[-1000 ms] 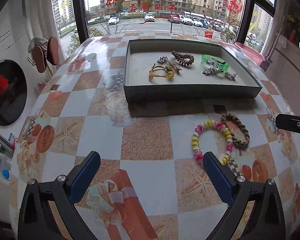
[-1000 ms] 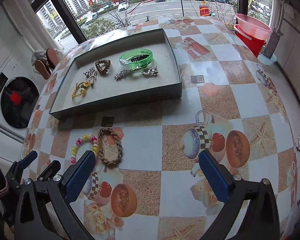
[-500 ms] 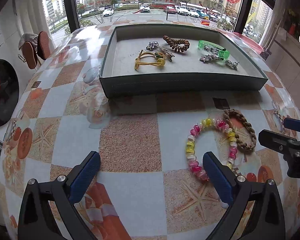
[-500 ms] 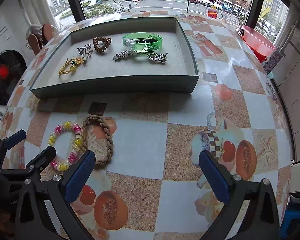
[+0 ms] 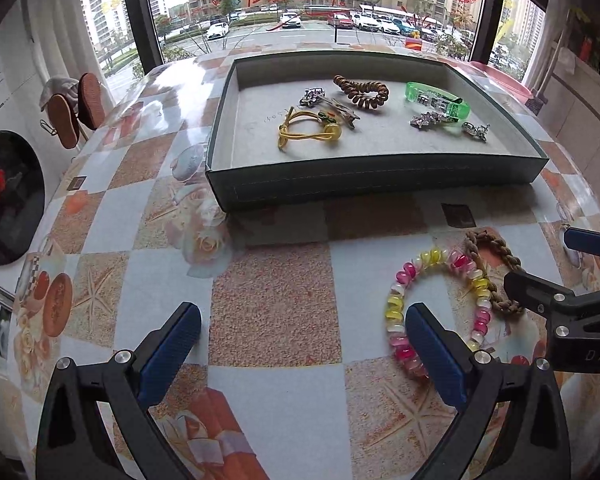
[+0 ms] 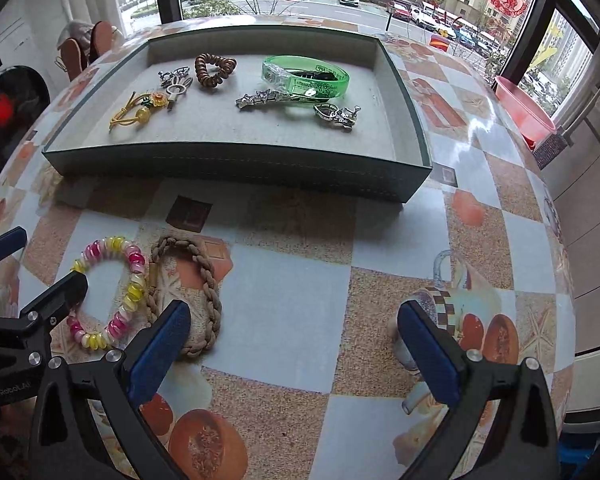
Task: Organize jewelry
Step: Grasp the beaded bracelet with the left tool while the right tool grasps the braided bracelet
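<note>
A pink-and-yellow beaded bracelet lies on the patterned tablecloth, touching a brown braided bracelet on its right. My left gripper is open and empty, its right finger at the beaded bracelet's near edge. My right gripper is open and empty, its left finger over the braided bracelet's near end. Behind both stands a grey-green tray holding a yellow cord tie, a brown spiral tie, a green bangle and several silver clips.
Each gripper shows in the other's view: the right gripper, the left gripper. A pink basin sits past the table's far right corner. Shoes and a washing machine door are off the left edge.
Both grippers have moved forward and lower toward the two bracelets, which now lie close to their fingers. Both stay open; the jewelry has not shifted.
</note>
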